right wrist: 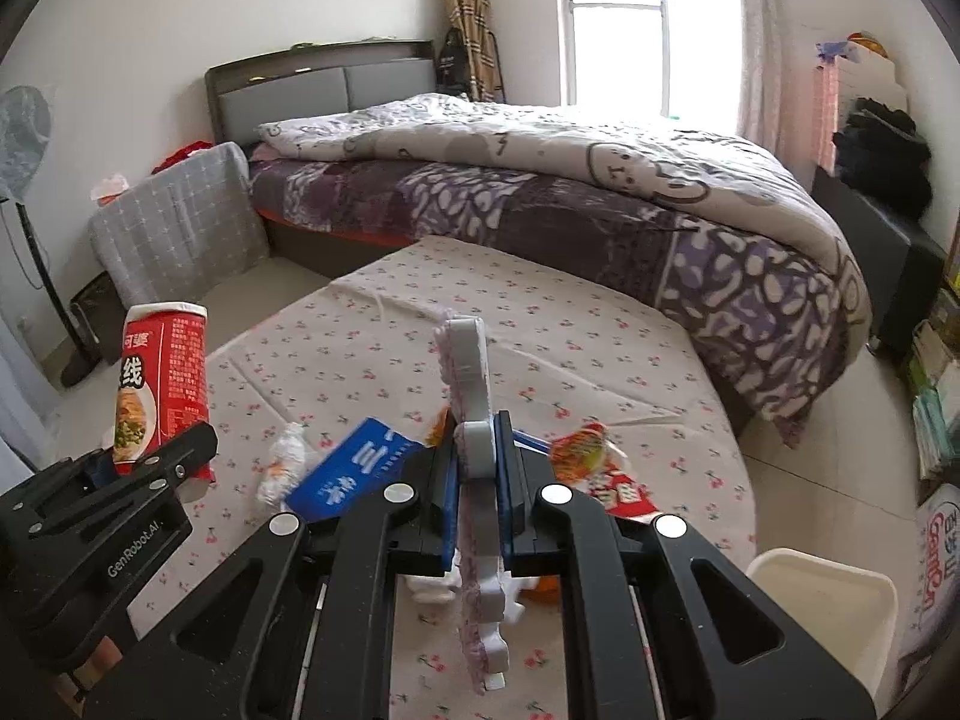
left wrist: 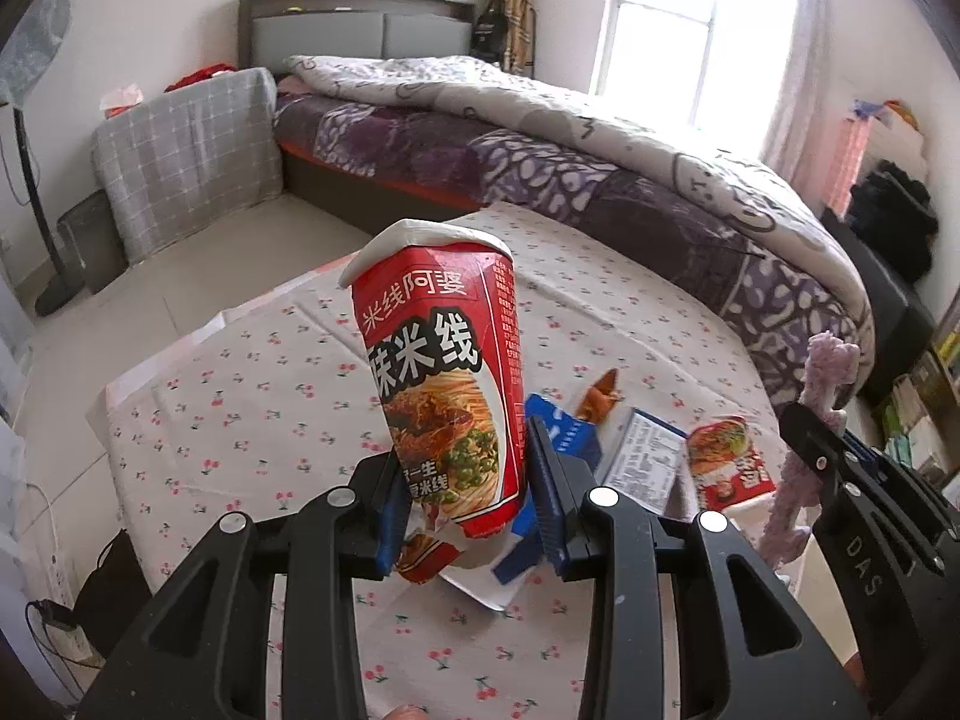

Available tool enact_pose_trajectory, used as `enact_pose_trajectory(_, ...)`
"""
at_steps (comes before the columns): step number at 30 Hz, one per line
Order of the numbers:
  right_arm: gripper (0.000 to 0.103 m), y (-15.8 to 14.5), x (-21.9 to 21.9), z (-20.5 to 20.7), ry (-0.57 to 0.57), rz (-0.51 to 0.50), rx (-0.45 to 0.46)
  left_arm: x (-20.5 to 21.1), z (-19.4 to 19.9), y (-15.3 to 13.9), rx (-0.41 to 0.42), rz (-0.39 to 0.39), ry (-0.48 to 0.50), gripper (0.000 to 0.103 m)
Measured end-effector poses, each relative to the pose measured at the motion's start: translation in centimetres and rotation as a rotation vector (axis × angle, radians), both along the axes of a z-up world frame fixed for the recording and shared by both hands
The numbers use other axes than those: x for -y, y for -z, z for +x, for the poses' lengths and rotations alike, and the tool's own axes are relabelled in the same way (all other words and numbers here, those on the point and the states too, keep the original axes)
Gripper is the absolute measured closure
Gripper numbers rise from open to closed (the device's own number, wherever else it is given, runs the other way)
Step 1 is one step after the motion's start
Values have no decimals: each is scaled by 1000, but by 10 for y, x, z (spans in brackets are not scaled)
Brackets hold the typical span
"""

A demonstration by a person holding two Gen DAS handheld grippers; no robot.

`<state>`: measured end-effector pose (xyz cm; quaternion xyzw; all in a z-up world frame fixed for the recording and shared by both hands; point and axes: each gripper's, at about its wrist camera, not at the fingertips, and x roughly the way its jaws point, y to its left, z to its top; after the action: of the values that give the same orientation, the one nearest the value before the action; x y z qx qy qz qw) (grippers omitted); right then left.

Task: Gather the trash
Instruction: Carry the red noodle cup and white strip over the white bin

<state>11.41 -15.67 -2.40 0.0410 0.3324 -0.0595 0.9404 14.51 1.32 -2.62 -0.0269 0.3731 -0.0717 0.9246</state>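
Observation:
A tall red noodle cup (left wrist: 444, 372) with a white rim stands tilted between the blue pads of my left gripper (left wrist: 468, 480), which is shut on its lower half above the table. The right wrist view shows the same cup (right wrist: 162, 384) and left gripper (right wrist: 150, 468) at the far left. My right gripper (right wrist: 477, 444) is shut on a flat grey and lilac fuzzy pad (right wrist: 471, 372) held on edge. In the left wrist view the pad (left wrist: 822, 384) and right gripper (left wrist: 840, 450) sit at the right. On the table lie a blue packet (right wrist: 354, 468), a red wrapper (right wrist: 600, 474) and a crumpled tissue (right wrist: 282, 462).
The table (left wrist: 270, 408) wears a cherry-print cloth. More scraps lie on it: an orange wrapper (left wrist: 603, 396) and a white printed label (left wrist: 648, 468). A white bin (right wrist: 822, 600) stands at the table's lower right. A bed (right wrist: 600, 192) lies beyond, and a dark wastebasket (left wrist: 90, 240) stands on the floor at the left.

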Motion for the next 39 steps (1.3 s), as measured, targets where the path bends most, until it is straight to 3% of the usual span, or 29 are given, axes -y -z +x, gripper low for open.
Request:
enact_pose_trajectory(22,93,-9,62,-50,149,-41,-3,71,-30,1,20,36,161,67)
enact_pose_trajectory(39,93,0,110,-84,299,-12,-71,117,-50,8,25,65,265,67)
